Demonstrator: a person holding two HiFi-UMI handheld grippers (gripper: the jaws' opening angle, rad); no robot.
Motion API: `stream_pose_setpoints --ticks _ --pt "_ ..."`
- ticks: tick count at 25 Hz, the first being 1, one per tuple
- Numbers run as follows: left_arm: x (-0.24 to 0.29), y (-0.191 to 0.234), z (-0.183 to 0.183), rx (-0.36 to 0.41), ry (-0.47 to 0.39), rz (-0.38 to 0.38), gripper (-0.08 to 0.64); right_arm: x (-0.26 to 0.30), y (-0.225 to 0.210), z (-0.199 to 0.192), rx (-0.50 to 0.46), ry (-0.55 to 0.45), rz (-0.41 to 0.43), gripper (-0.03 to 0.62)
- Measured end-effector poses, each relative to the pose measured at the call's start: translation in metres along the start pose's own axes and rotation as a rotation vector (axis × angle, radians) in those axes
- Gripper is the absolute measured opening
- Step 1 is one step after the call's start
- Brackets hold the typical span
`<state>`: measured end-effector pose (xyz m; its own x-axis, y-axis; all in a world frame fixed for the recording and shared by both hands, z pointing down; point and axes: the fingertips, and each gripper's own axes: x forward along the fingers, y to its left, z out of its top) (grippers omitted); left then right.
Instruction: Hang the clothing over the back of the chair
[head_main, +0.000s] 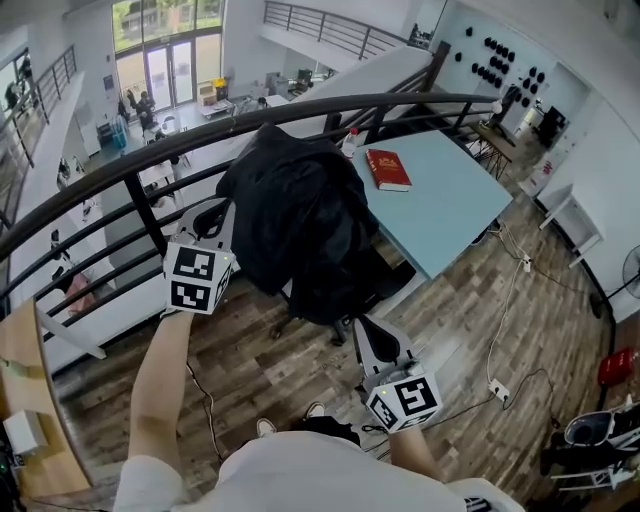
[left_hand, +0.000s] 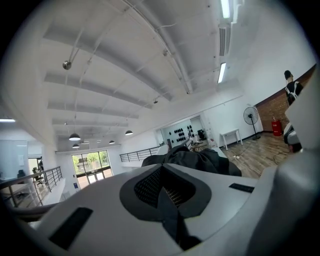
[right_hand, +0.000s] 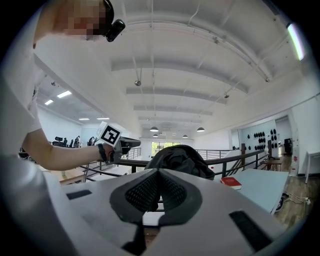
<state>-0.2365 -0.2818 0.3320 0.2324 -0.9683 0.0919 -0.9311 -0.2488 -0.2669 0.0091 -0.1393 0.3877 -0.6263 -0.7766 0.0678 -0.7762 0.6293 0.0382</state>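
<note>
A black garment (head_main: 300, 225) lies draped over the back of an office chair and hides most of it; only part of the chair's base (head_main: 288, 324) shows near the floor. My left gripper (head_main: 220, 217) is held level at the garment's left edge, shut, with nothing between its pads. My right gripper (head_main: 362, 328) is by the garment's lower right part and looks shut and empty too. The left gripper view has the garment (left_hand: 200, 160) beyond the closed left gripper (left_hand: 161, 186). The right gripper view shows the garment (right_hand: 177, 157) past the right gripper (right_hand: 156, 192), and the left gripper (right_hand: 131, 144) beside it.
A black railing (head_main: 130, 170) curves behind the chair, with a drop to the lower floor beyond. A light blue table (head_main: 450, 200) with a red book (head_main: 388, 168) stands to the right. Cables and a power strip (head_main: 497, 390) lie on the wooden floor.
</note>
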Motion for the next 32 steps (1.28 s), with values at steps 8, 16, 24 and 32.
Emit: stream_pose_setpoints --ticks 8,16,24,32 --pt "-0.04 -0.002 -0.012 -0.002 -0.018 -0.024 0.021 0.003 0.02 0.001 -0.01 -0.016 0.011 0.017" --pt "-0.088 0.016 0.001 0.008 -0.081 0.019 0.021 0.007 0.031 0.007 -0.026 -0.027 0.026 0.017" --pt "-0.134 0.033 -0.002 -0.018 -0.138 0.072 0.021 0.013 0.027 0.012 -0.037 -0.037 0.023 0.017" --pt "-0.178 0.044 -0.031 -0.114 -0.181 0.14 0.021 0.018 0.023 0.015 -0.036 -0.05 0.016 0.017"
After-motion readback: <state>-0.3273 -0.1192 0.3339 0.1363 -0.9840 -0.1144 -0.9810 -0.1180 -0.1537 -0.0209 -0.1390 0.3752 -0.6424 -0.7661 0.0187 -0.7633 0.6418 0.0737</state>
